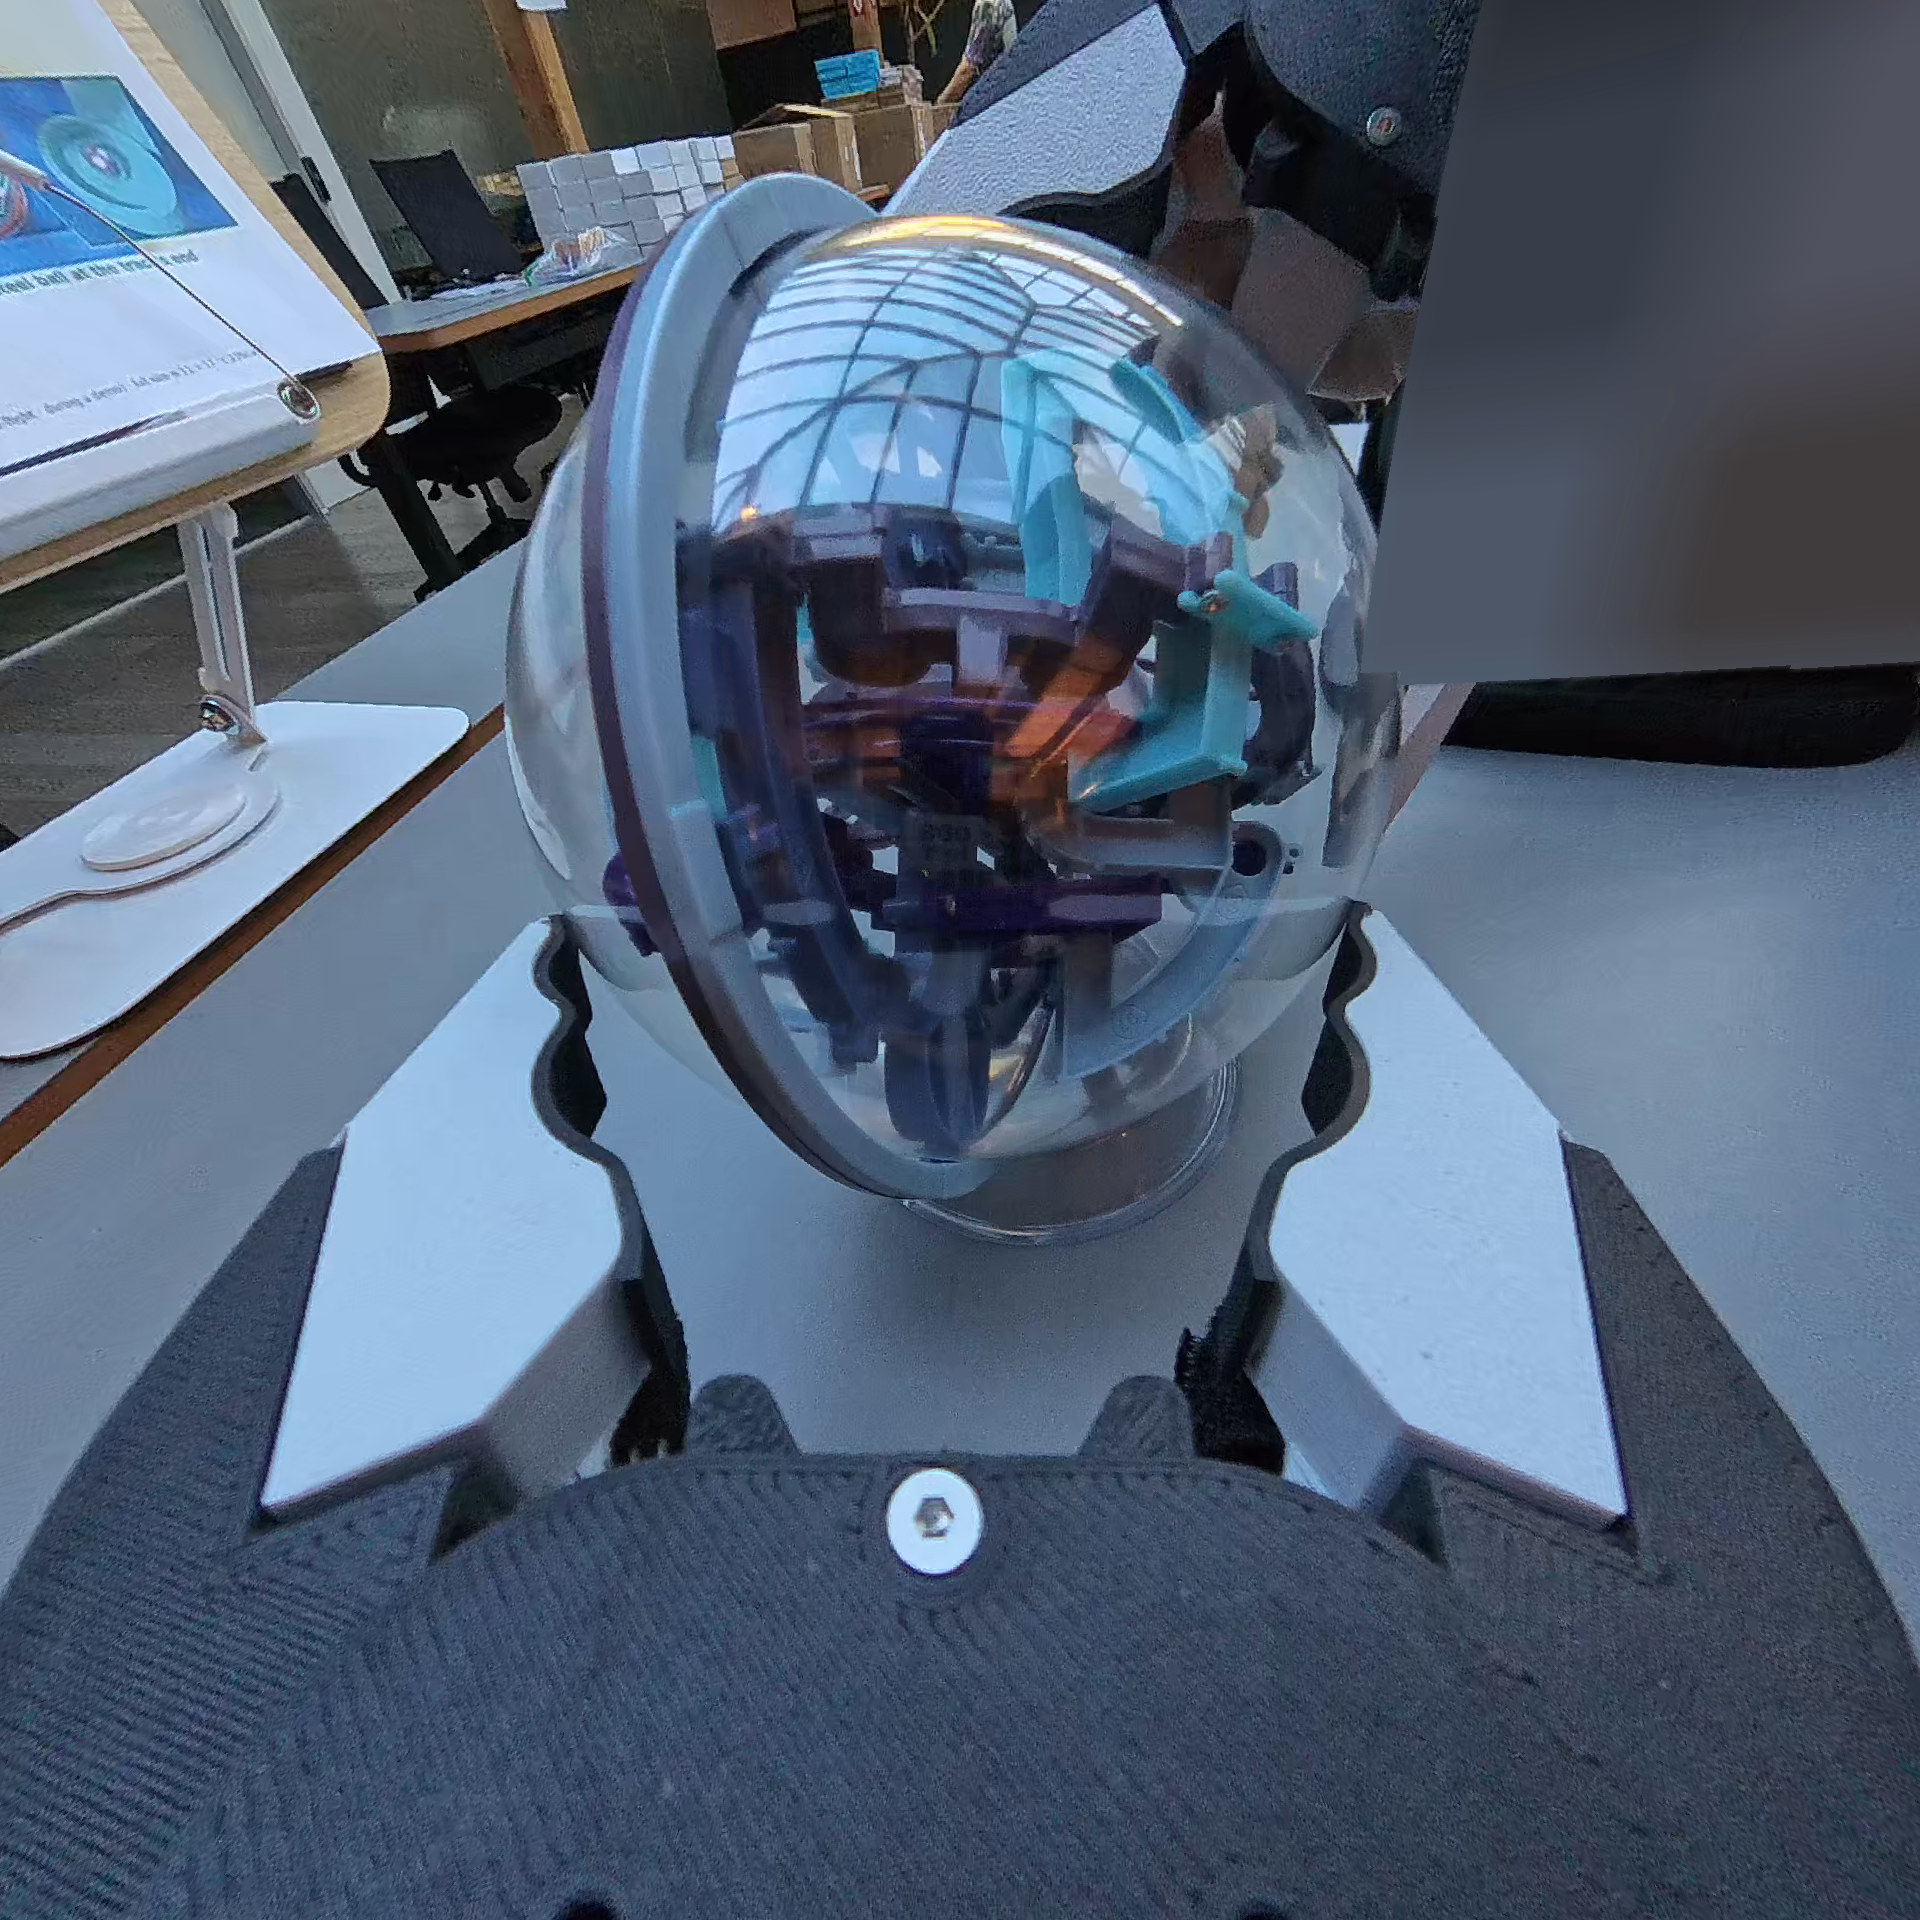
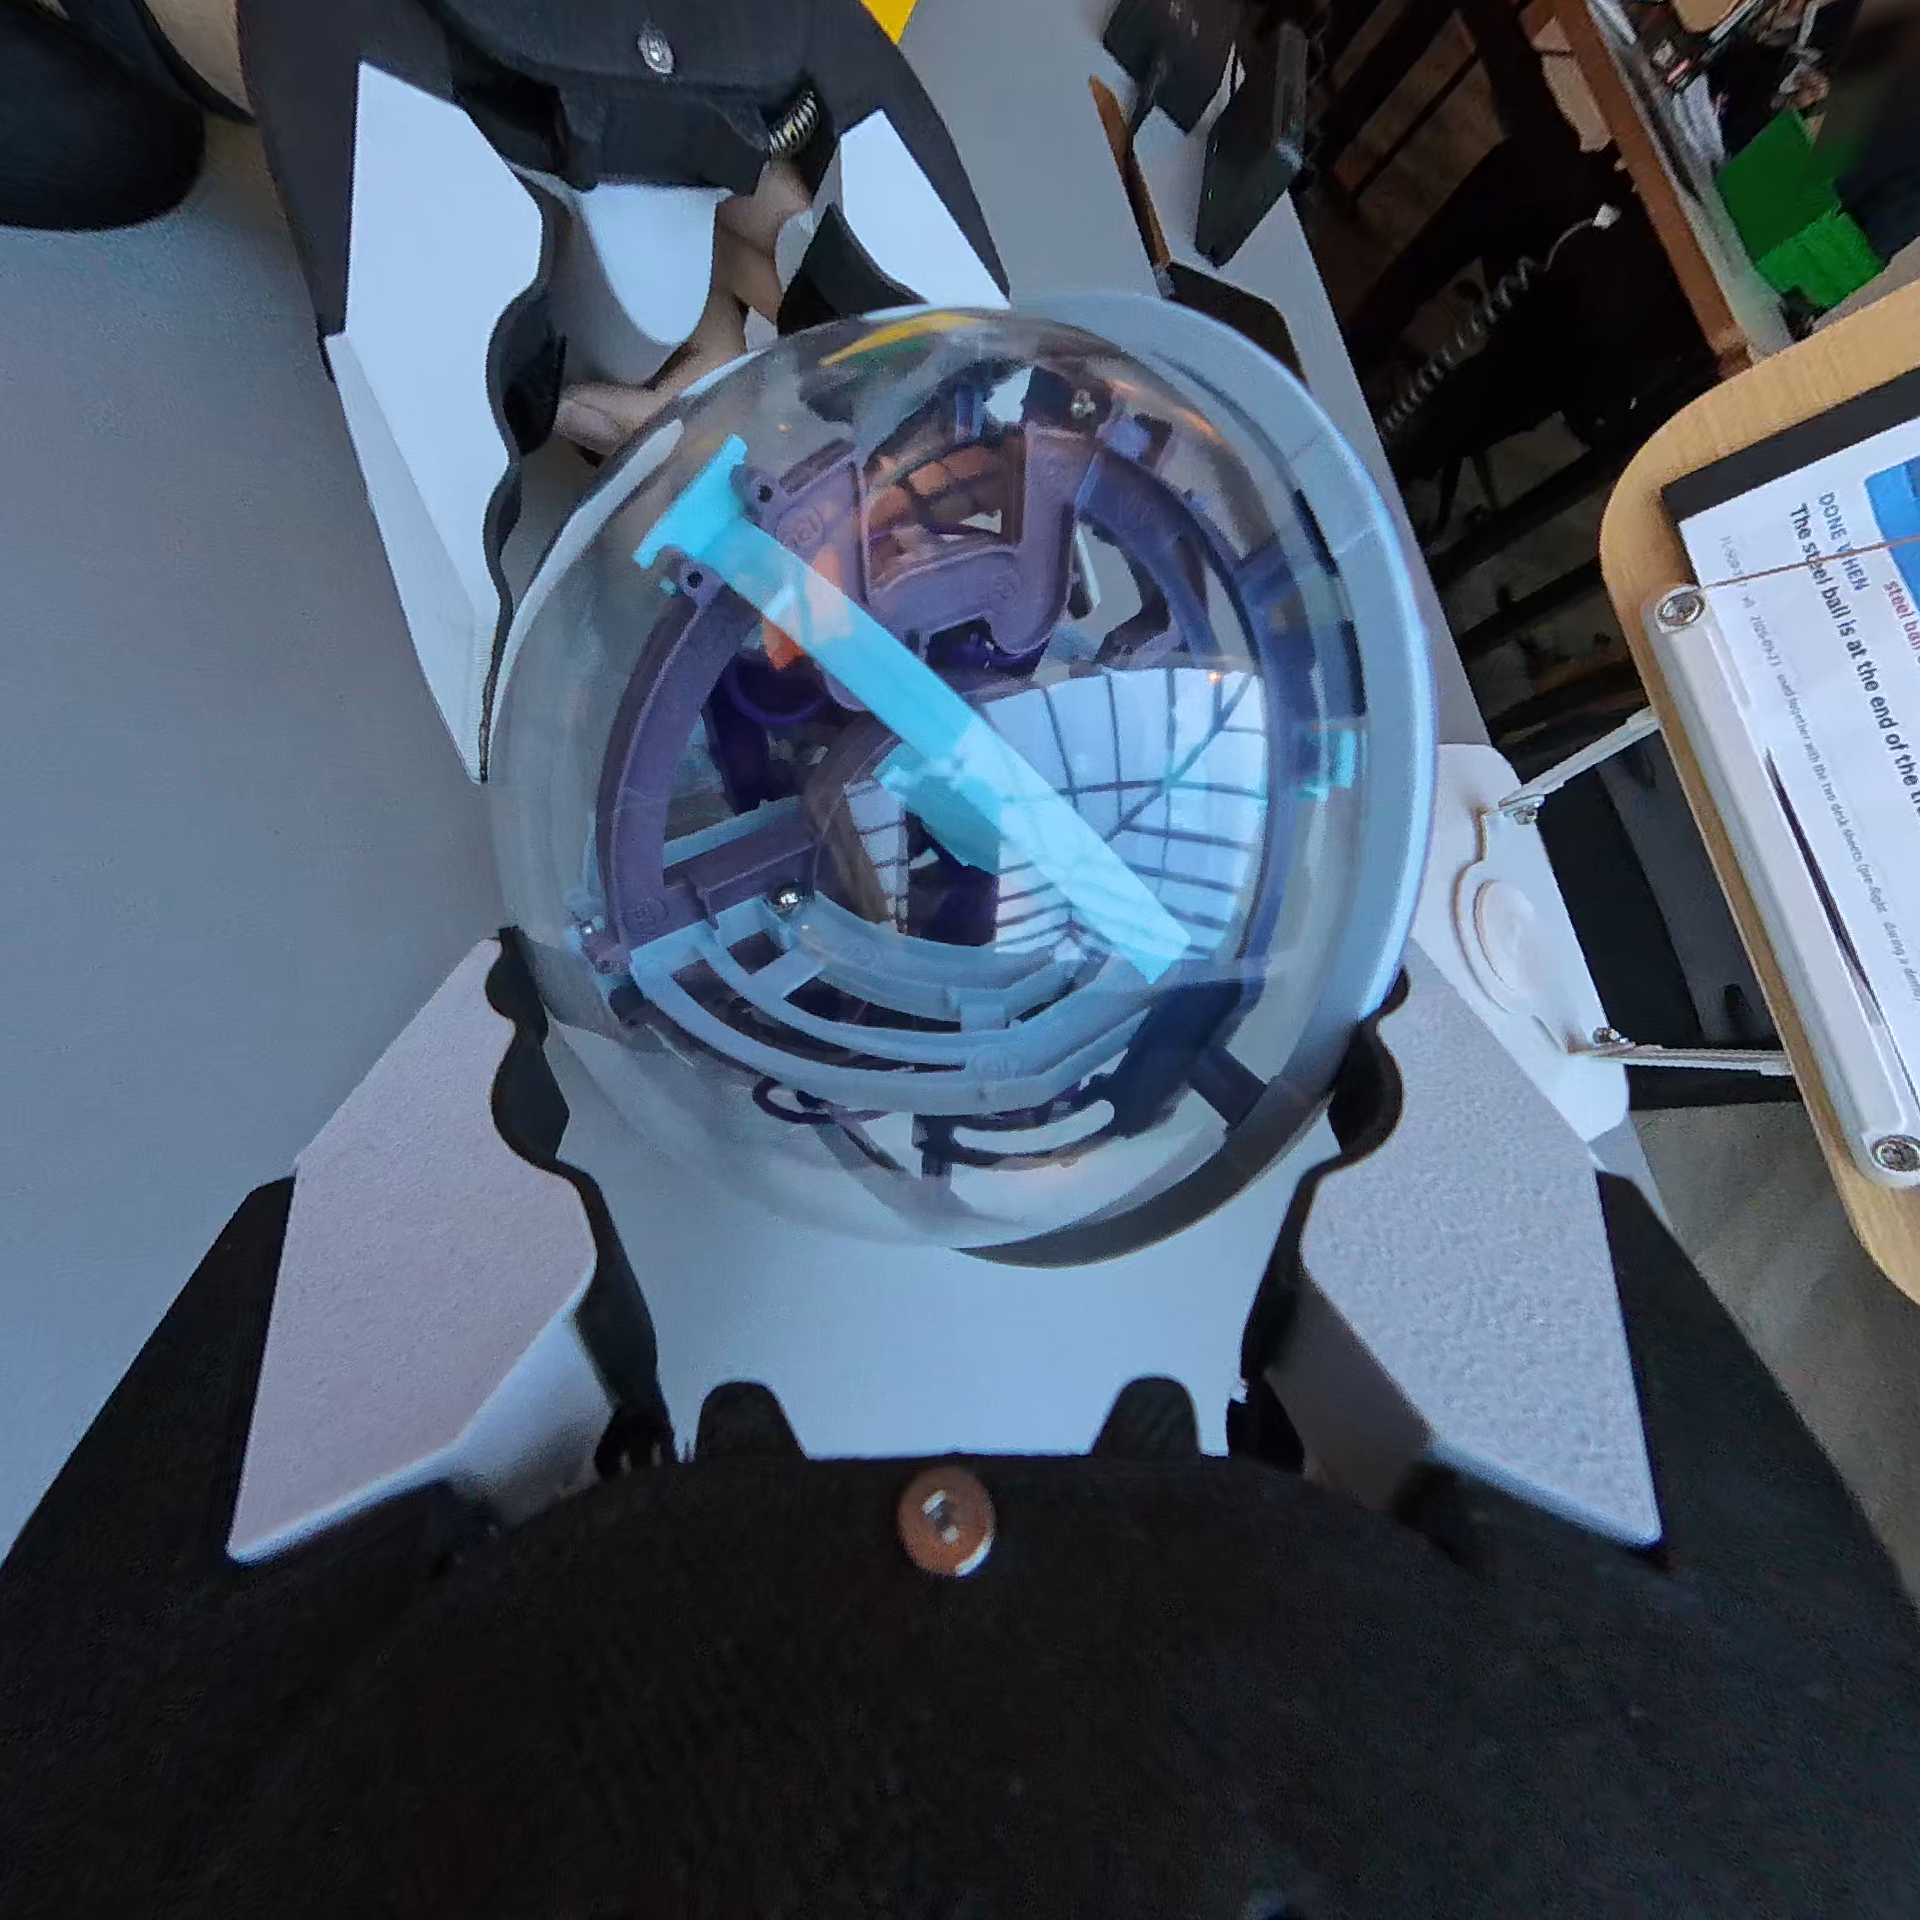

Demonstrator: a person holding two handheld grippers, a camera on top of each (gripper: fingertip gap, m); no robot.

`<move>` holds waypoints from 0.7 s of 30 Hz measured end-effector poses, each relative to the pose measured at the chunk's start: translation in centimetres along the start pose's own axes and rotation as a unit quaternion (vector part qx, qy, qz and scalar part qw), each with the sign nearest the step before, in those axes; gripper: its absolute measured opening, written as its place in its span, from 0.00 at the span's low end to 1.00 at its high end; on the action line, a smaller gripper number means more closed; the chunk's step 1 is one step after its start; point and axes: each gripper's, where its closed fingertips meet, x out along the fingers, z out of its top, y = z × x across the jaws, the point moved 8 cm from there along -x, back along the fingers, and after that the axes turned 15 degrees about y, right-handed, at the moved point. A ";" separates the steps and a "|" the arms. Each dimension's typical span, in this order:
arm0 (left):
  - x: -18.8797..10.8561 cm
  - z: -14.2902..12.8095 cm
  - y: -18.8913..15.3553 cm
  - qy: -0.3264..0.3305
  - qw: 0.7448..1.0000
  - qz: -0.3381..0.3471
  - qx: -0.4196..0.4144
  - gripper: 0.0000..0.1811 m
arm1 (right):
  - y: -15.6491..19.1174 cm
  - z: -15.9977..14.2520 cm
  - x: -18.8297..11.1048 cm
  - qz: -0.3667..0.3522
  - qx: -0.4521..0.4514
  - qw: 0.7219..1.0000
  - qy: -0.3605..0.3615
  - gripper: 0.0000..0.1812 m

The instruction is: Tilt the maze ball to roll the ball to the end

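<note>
The maze ball is a clear sphere with a grey equator ring and purple, grey and turquoise tracks inside. In the left wrist view it sits over a clear ring stand on the grey table. My left gripper has its two fingertips pressed against the sphere's lower sides. My right gripper clamps the maze ball from above, jaws against both sides. A small shiny ball lies on a grey track near the lower left. The right gripper also shows in the left wrist view, behind the sphere.
A tilted board with a printed sheet stands on a white base left of the ball; it also shows in the right wrist view. The grey table spreads to the right. Chairs, desks and boxes stand far behind.
</note>
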 end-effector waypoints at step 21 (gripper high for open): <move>1.3 -1.4 0.2 0.049 0.998 -0.027 -0.014 0.76 | 0.4 -1.0 0.1 -0.005 0.037 0.999 -0.033 0.82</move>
